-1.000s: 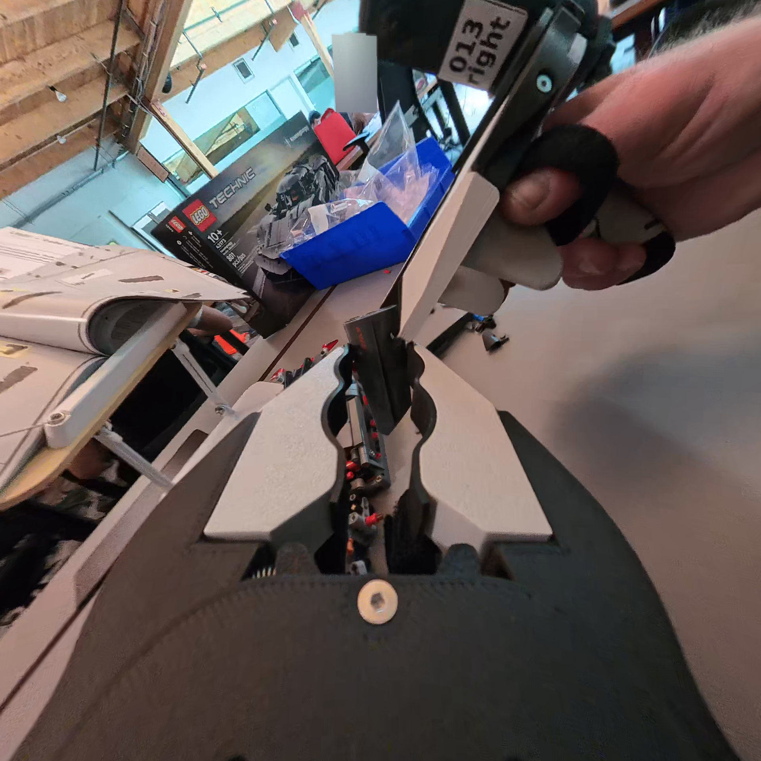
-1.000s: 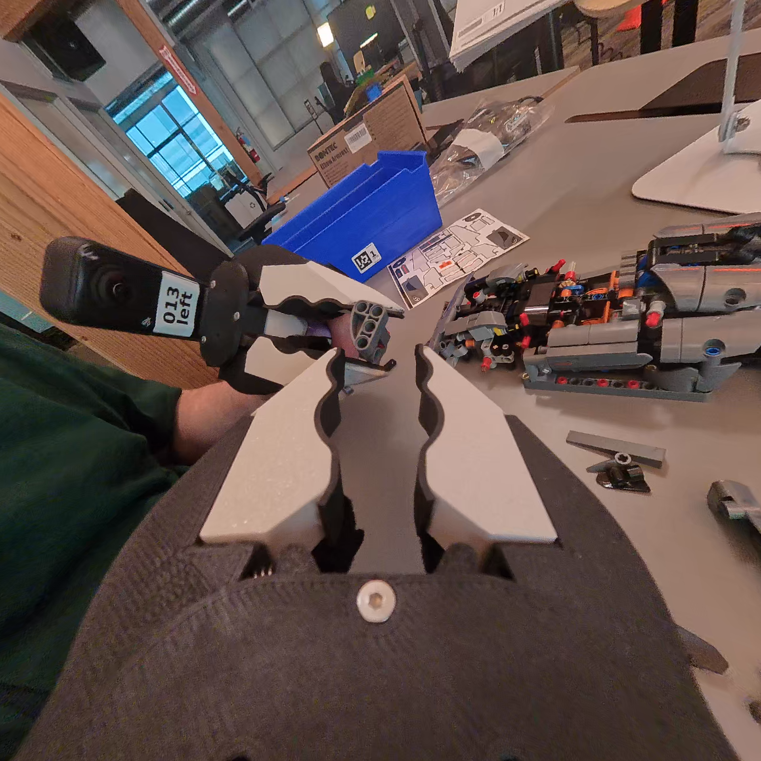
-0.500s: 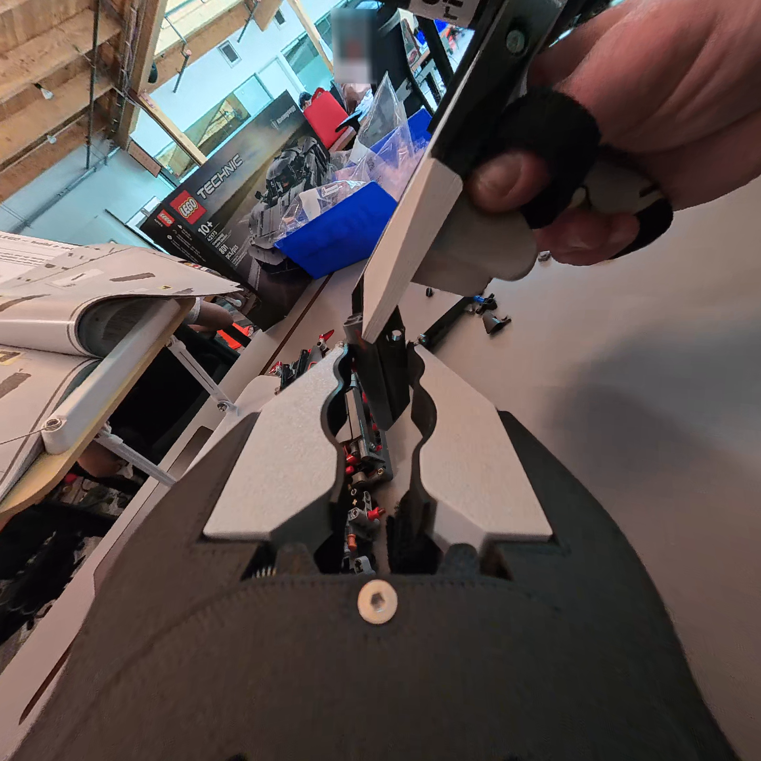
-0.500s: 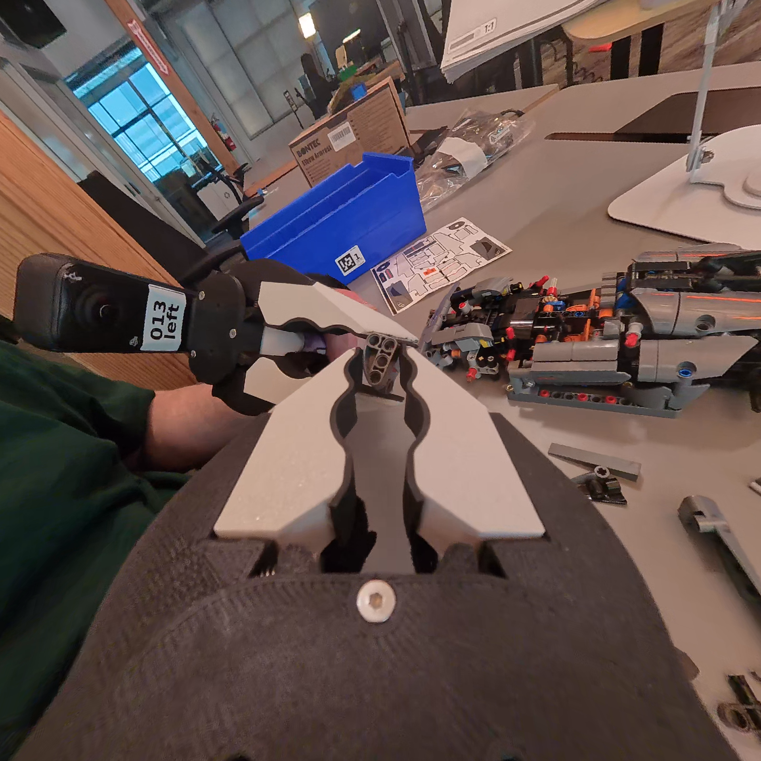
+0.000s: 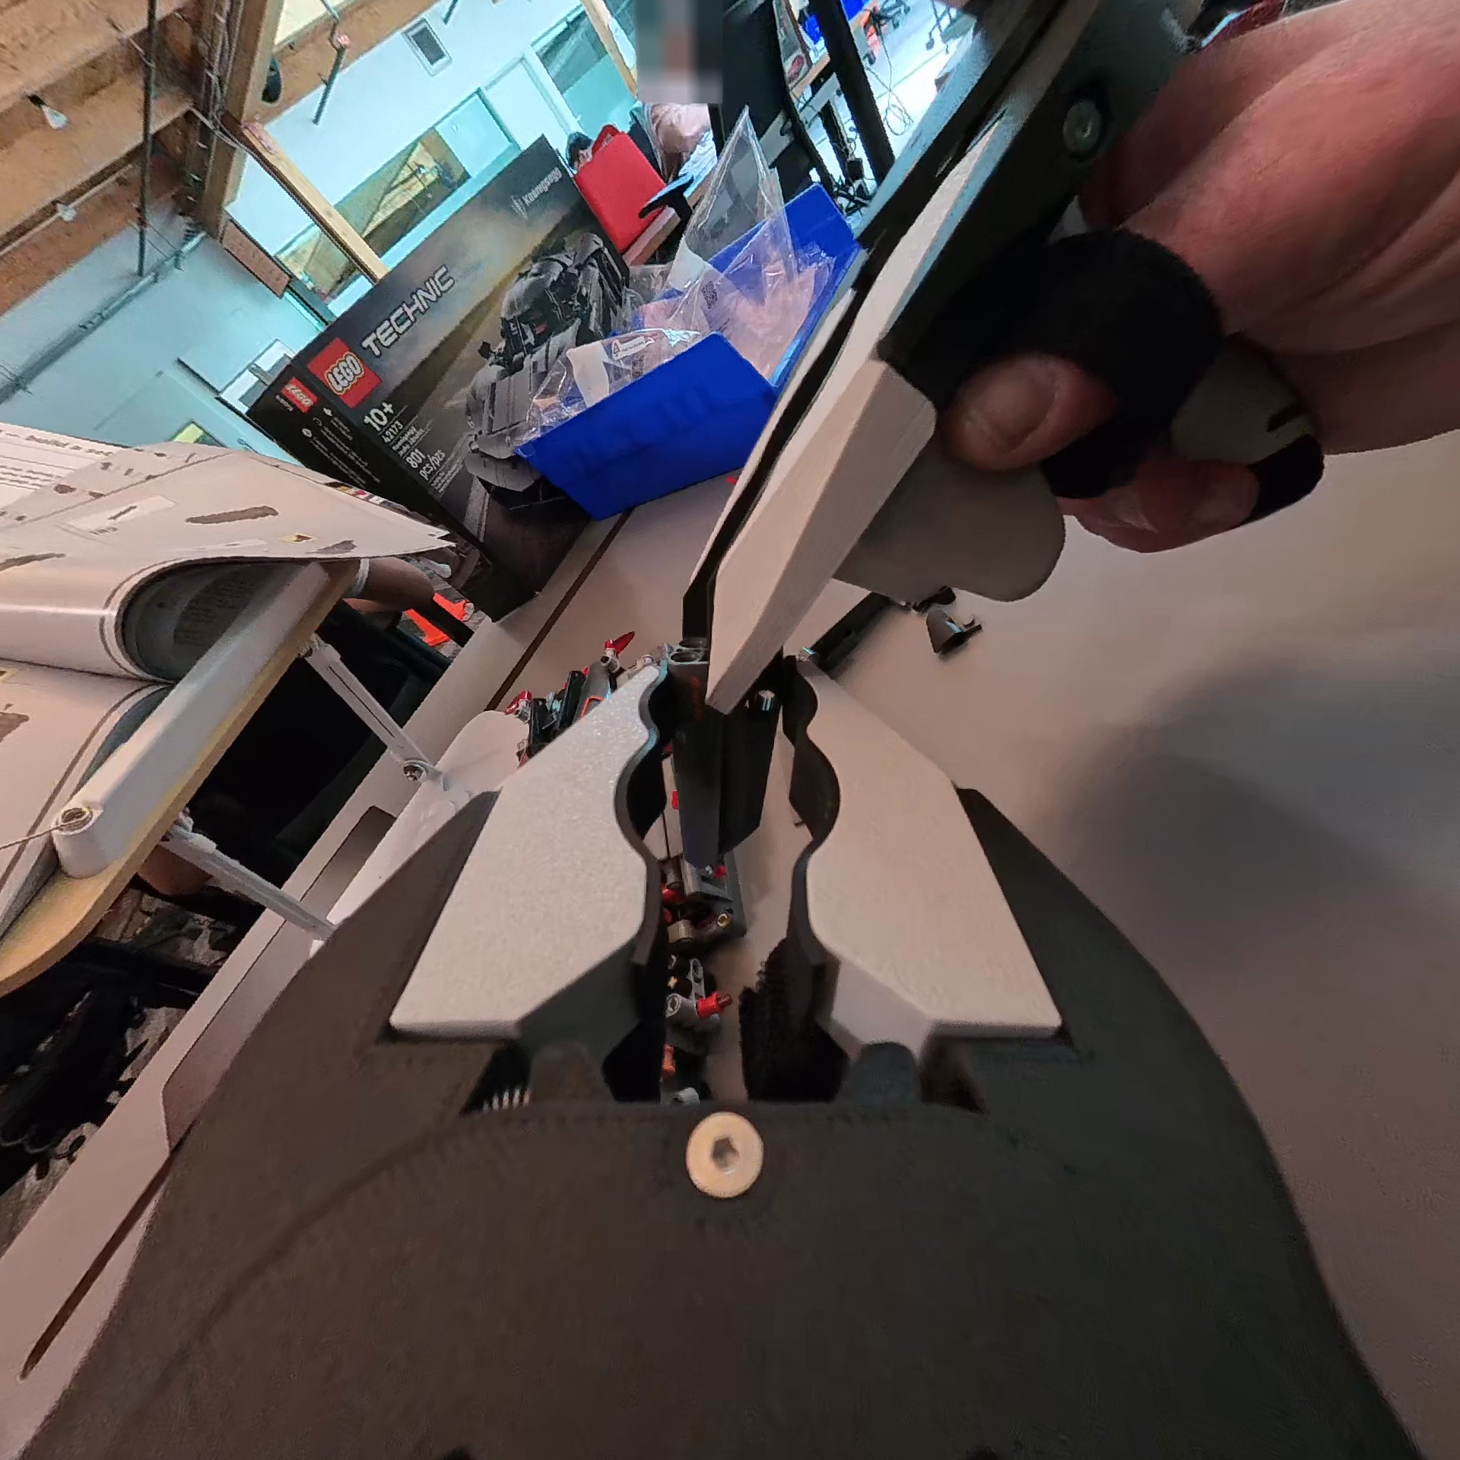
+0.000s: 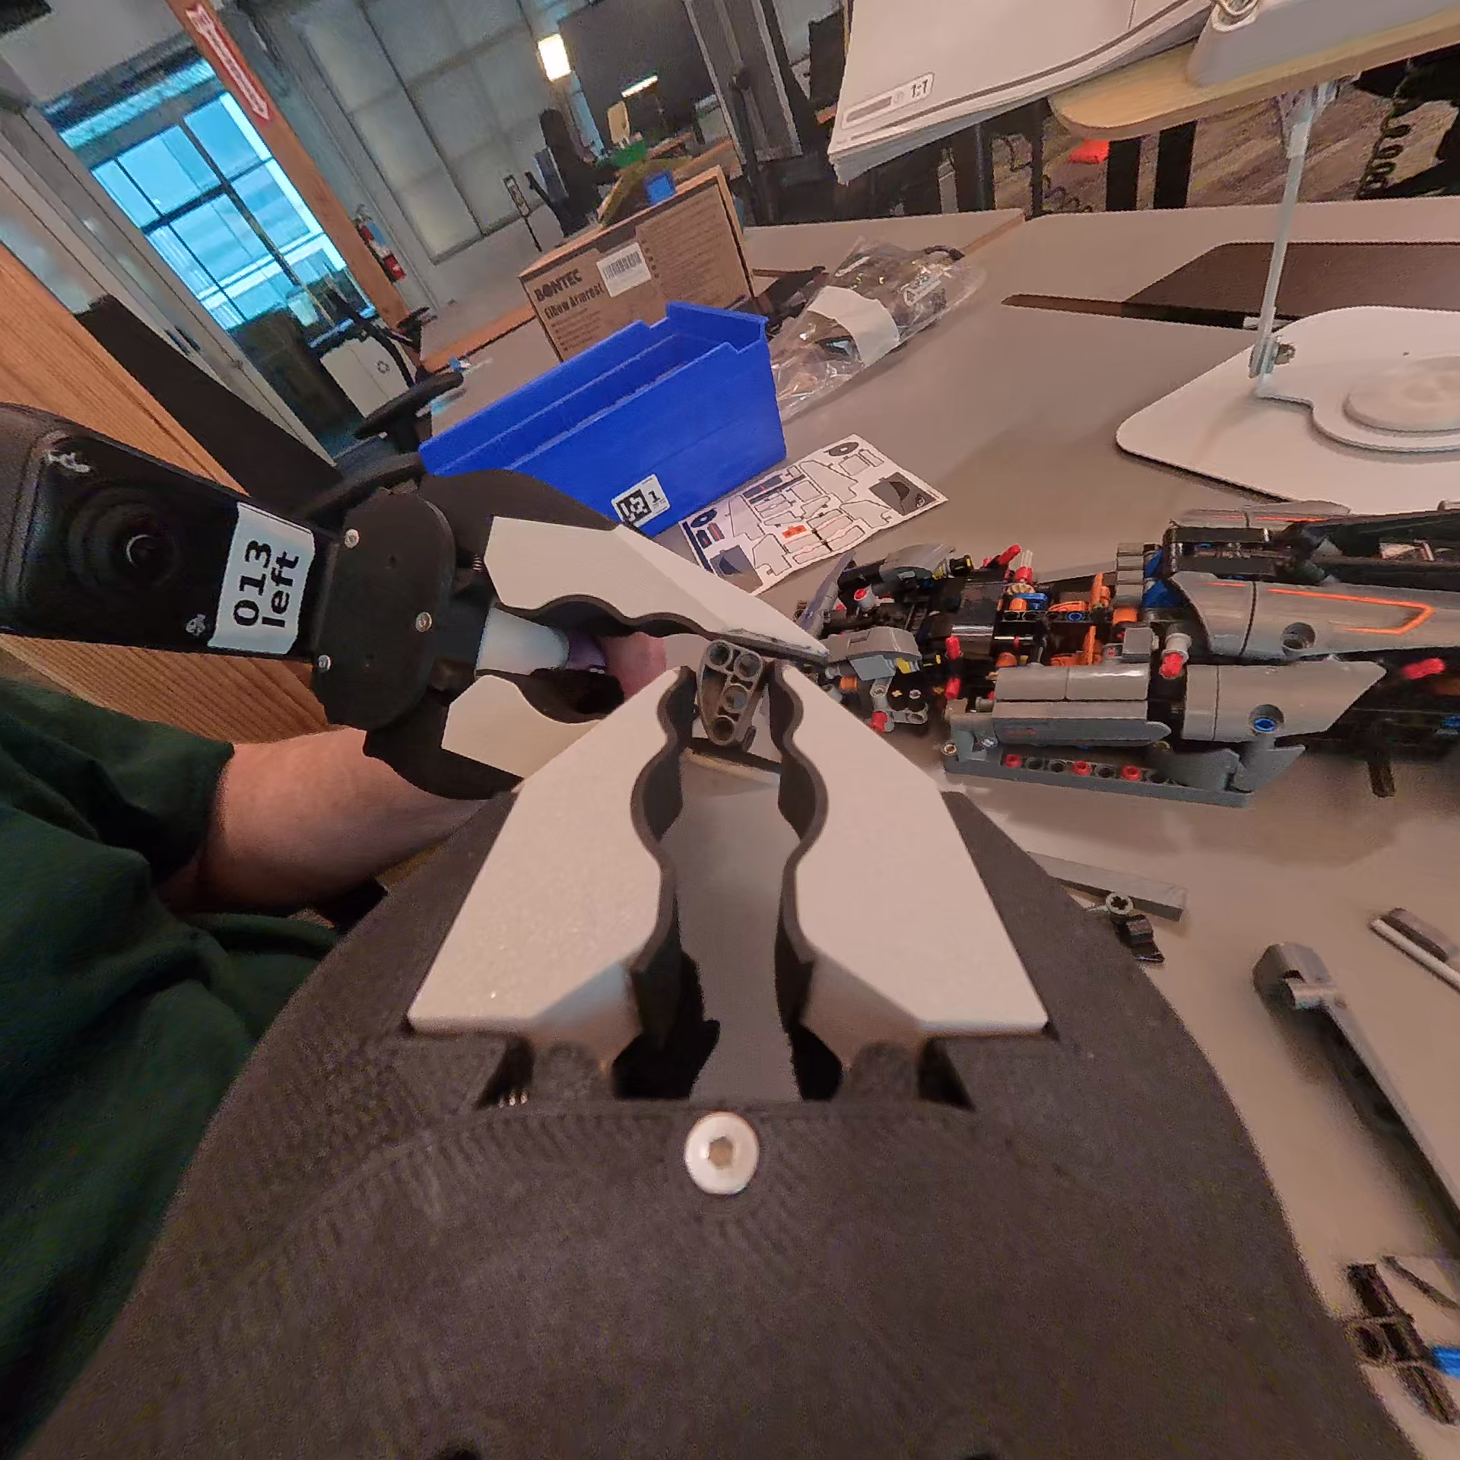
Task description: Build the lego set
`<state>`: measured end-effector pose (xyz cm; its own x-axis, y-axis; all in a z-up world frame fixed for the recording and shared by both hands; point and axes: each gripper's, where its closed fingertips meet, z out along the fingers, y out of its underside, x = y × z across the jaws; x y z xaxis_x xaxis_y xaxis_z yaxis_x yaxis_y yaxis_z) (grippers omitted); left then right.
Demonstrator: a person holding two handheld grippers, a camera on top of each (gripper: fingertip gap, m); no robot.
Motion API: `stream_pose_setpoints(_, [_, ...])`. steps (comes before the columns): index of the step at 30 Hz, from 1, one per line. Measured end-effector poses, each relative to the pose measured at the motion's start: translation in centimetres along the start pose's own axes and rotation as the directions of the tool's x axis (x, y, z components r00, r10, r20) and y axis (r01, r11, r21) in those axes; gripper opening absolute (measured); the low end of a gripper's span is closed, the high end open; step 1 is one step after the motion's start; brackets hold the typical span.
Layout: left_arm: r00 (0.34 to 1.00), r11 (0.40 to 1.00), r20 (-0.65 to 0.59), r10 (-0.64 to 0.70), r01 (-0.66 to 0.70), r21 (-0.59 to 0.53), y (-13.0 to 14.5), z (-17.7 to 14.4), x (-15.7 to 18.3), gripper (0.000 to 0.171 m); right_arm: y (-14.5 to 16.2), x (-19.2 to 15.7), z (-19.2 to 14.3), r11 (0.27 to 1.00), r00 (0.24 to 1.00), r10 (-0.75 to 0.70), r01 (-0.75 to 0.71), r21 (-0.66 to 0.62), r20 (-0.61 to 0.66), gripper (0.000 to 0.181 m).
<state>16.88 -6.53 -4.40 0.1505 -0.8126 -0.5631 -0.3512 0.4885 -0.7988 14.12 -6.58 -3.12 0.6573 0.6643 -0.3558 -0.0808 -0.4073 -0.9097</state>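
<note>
Grey table point(image 6: 1066, 411); both hand-held grippers' tips pinching one dark lego piece point(image 6: 731, 689).

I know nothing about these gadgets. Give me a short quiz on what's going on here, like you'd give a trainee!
1. True or false: the blue bin sits on top of the half-built model.
2. What is between the tips of the right tongs? A) a dark grey holed piece B) a red wheel C) a plastic bag
3. Fill in: the sticker sheet lies flat between the blue bin and the ____.

Key: 1 false, it stands on the table behind the model; 2 A; 3 model.
</note>
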Motion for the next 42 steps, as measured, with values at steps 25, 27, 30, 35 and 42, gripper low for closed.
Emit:
stream_pose_setpoints(25, [0.996, 0.994, -0.032, -0.079, 0.081, 0.07, 0.0, -0.6, -2.9, 0.024, -0.3, 2.1, -3.5, 0.997, 0.992, -0.04, 0.048, 0.058, -0.123, 0.029])
stream_pose_setpoints(27, [0.998, 0.997, -0.03, -0.046, 0.048, 0.053, 0.1, -0.3, -3.0, 0.024, -0.1, 2.3, -3.6, 0.998, 0.991, -0.039, 0.046, 0.05, -0.131, 0.029])
stream_pose_setpoints(30, [0.999, 0.999, -0.037, -0.015, 0.017, 0.042, 0.2, 0.2, -3.2, 0.024, 0.2, 2.7, -3.8, 0.998, 0.989, -0.039, 0.045, 0.041, -0.145, 0.028])
stream_pose_setpoints(35, [0.996, 1.0, -0.084, 0.031, -0.03, 0.008, 0.6, 1.2, -3.3, 0.025, 0.5, 3.1, -4.0, 0.998, 0.982, -0.061, 0.065, 0.017, -0.18, 0.027])
stream_pose_setpoints(42, [0.997, 0.999, -0.071, -0.007, 0.01, 0.049, 1.2, 1.9, -4.1, 0.024, 1.0, 3.8, -4.0, 0.997, 0.973, -0.083, 0.08, -0.023, -0.218, 0.025])
